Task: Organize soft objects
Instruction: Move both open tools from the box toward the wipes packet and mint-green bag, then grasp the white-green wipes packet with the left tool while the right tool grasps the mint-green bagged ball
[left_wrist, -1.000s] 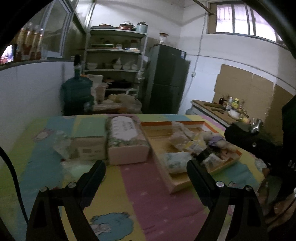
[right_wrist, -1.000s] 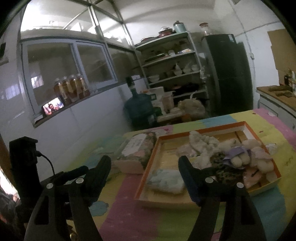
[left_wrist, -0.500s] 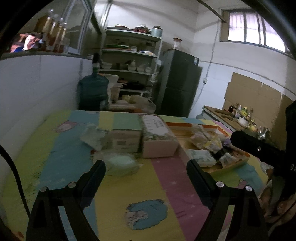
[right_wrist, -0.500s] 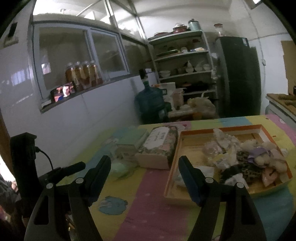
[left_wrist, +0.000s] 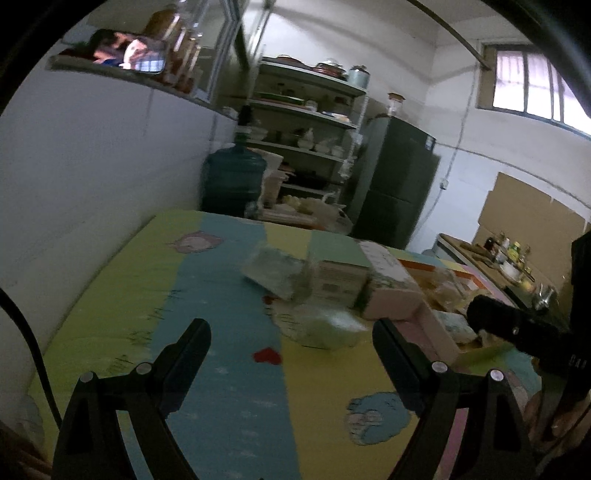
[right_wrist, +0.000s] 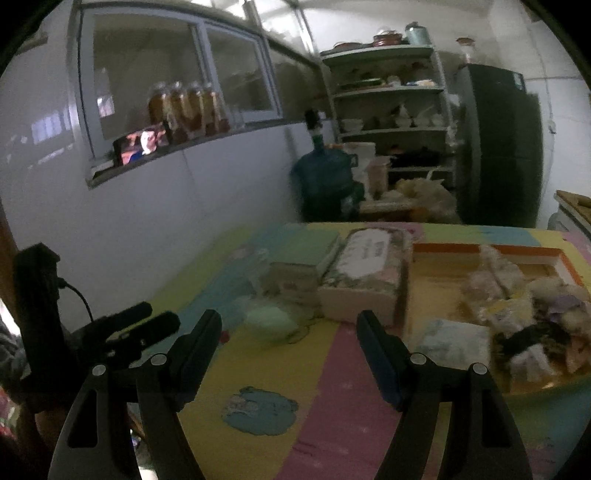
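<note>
From the left wrist, our view has swung left since a second ago: the wooden tray (left_wrist: 458, 271) that sat ahead is now at the right edge, and the pale green soft pack (left_wrist: 325, 325) lies nearly ahead on the colourful mat (left_wrist: 229, 369). We judge this as lining up on the loose packs outside the tray. Our left gripper (left_wrist: 291, 343) stands wide open, holds nothing, and hangs short of the pack.

From the right wrist, the same shift shows: the tray (right_wrist: 484, 251), heaped with soft objects (right_wrist: 524, 306), has slid rightward, and the floral tissue pack (right_wrist: 364, 273) and green pack (right_wrist: 269, 319) sit closer to centre. Our right gripper (right_wrist: 290, 343) is also spread wide, empty, touching nothing, above bare mat near the green pack.
</note>
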